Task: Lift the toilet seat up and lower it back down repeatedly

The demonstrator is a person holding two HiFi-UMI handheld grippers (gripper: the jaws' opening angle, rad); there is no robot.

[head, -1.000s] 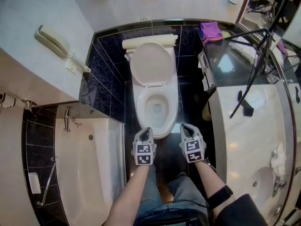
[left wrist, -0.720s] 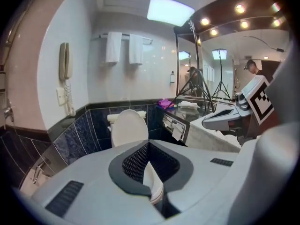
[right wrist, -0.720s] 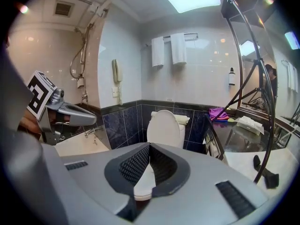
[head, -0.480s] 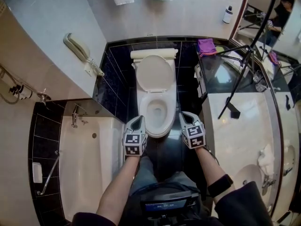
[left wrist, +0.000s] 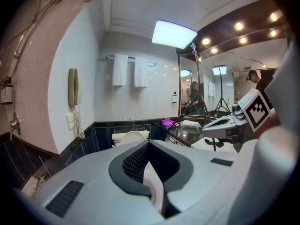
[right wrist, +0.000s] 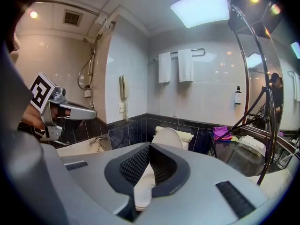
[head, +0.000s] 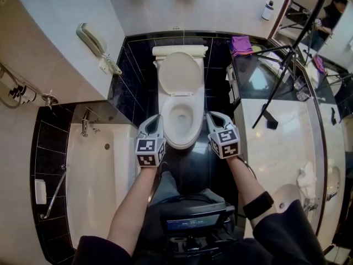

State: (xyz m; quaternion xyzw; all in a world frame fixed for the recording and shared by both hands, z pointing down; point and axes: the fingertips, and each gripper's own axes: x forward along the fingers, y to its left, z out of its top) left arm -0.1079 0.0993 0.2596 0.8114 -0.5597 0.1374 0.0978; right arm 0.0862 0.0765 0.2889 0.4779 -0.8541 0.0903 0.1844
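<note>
A white toilet (head: 180, 110) stands against the dark tiled wall, its oval lid (head: 179, 73) raised against the tank; whether the seat is up with it I cannot tell. My left gripper (head: 156, 118) hovers by the bowl's front left rim, shut and empty. At the bowl's front right rim my right gripper (head: 211, 115) is shut too, holding nothing. Neither touches the toilet. In the left gripper view the closed tips of the left gripper (left wrist: 148, 142) point toward the toilet (left wrist: 131, 137). The right gripper (right wrist: 150, 145) likewise faces the toilet (right wrist: 165, 138).
A bathtub (head: 102, 181) lies at the left and a wall phone (head: 91, 39) hangs above it. At the right runs a vanity counter (head: 284, 148) with a black tripod (head: 278, 87). A purple cloth (head: 241, 44) lies behind it. Towels (left wrist: 127, 70) hang on the back wall.
Both grippers have moved forward from in front of the bowl to either side of its front rim and spread apart. The head view has shifted.
</note>
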